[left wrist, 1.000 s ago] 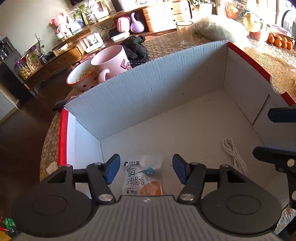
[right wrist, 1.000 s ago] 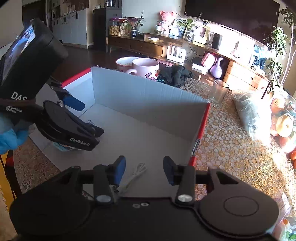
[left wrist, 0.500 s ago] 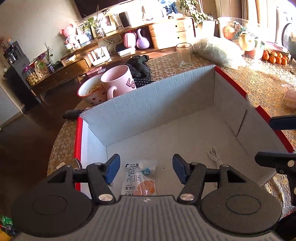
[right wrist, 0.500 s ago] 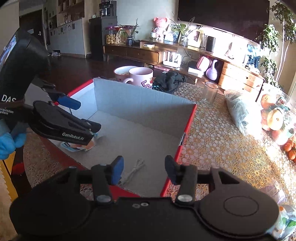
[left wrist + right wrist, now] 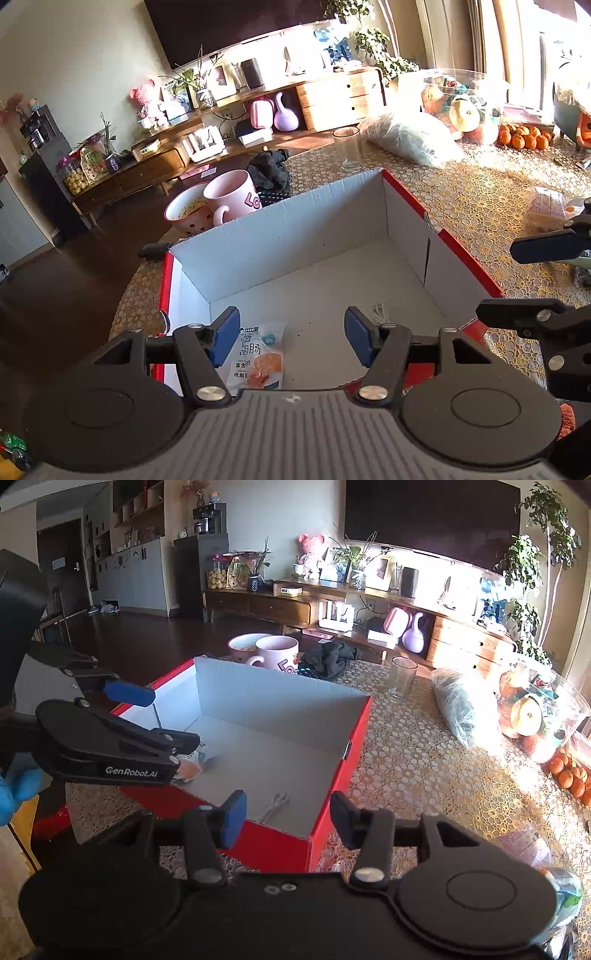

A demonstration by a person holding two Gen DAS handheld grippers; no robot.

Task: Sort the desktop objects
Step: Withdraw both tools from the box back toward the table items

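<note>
A red cardboard box with a white inside stands on the lace-covered table; it also shows in the right wrist view. Inside lie a snack packet near the front left corner and a coiled white cable, which also shows in the right wrist view. My left gripper is open and empty, raised above the box's near edge over the packet. My right gripper is open and empty, above the box's near right corner. The left gripper also shows in the right wrist view.
Behind the box stand a pink mug, a dotted bowl, a black cloth and a glass. A plastic bag, fruit and a wrapped packet lie to the right.
Both grippers have risen and pulled back from inside the box toward its near edge. Both stayed open. The packet and the cable stay where they lay in the box.
</note>
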